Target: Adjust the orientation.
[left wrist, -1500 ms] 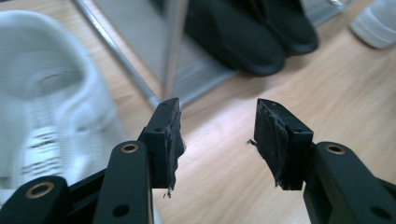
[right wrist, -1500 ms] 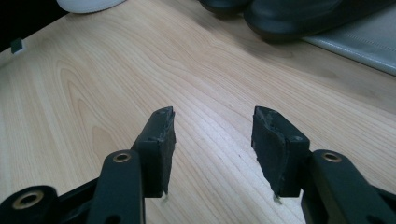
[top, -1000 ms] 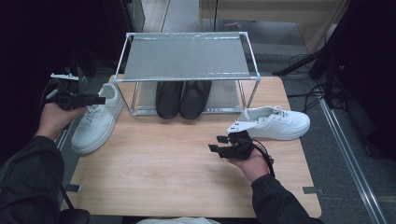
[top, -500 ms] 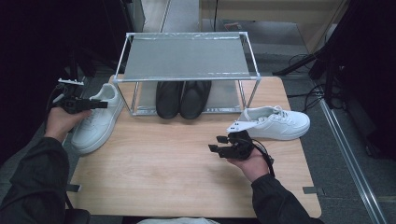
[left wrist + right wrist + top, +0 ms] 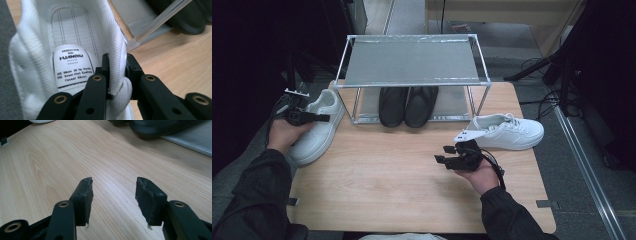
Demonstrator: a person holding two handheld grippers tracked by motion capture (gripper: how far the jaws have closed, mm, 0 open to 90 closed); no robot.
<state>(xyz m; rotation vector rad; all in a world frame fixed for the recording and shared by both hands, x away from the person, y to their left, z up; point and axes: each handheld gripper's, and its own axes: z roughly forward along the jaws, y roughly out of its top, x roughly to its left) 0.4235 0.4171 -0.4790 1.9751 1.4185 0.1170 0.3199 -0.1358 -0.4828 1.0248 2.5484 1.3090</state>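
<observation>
A white sneaker [image 5: 314, 131] lies at the table's left edge, toe toward me. My left gripper [image 5: 314, 118] is shut on the padded collar [image 5: 117, 62] of that sneaker; one jaw is inside the opening, the other outside. The insole label [image 5: 71, 66] shows beside the jaws. A second white sneaker [image 5: 507, 132] lies on its side at the right of the table. My right gripper [image 5: 446, 154] hovers over bare wood just in front of that shoe, open, with nothing between its fingers [image 5: 83, 195].
A metal-framed rack [image 5: 412, 62] with a grey shelf stands at the back of the wooden table [image 5: 387, 190]. A pair of black shoes [image 5: 407, 105] sits under it. Cables and dark stands lie on the floor to the right.
My left gripper has slid slightly lower and toward me with the sneaker's collar in its jaws. The right gripper has stayed where it was.
</observation>
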